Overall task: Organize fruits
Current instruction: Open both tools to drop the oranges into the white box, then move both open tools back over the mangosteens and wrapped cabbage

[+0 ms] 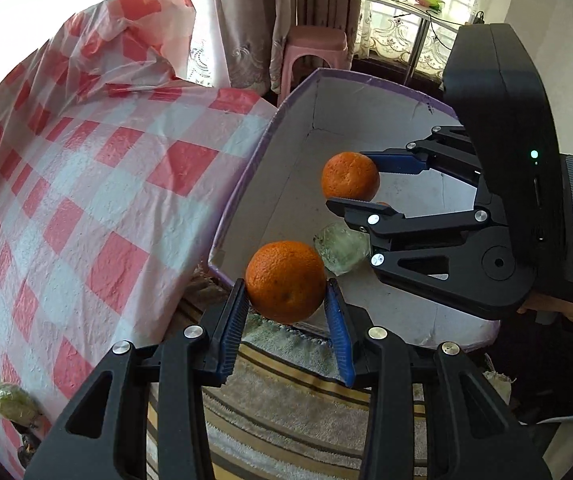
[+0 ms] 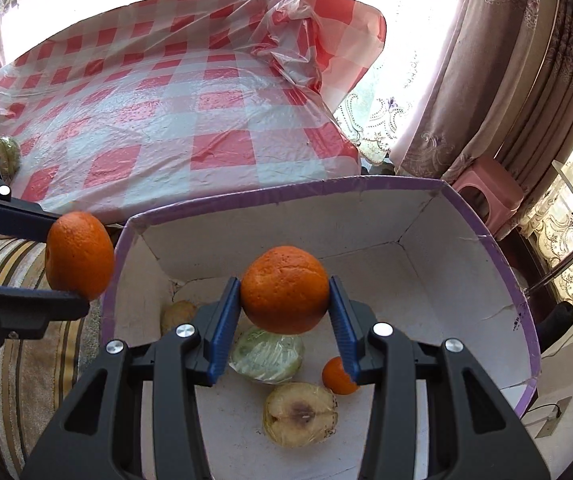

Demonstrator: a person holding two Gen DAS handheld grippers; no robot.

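Note:
My left gripper point(image 1: 286, 304) is shut on an orange point(image 1: 285, 280), held at the near rim of a white box with a purple edge point(image 1: 246, 184). My right gripper point(image 2: 285, 308) is shut on a second orange point(image 2: 285, 289) and holds it over the inside of the box point(image 2: 518, 300). In the left wrist view the right gripper point(image 1: 352, 178) and its orange point(image 1: 349, 176) hang above the box floor. In the right wrist view the left gripper's orange point(image 2: 79, 254) is just outside the box's left wall. Inside lie a wrapped green fruit point(image 2: 266, 354), a small orange point(image 2: 338, 376), a wrapped halved fruit point(image 2: 300, 414) and another pale fruit point(image 2: 176, 314).
A table with a red-and-white checked plastic cloth point(image 1: 106, 200) stands beside the box, with a wrapped green fruit point(image 1: 12, 400) near its edge. A striped cushion point(image 1: 286, 400) lies under the box. A pink stool point(image 1: 314, 52), curtains and a glass side table point(image 1: 402, 4) stand behind.

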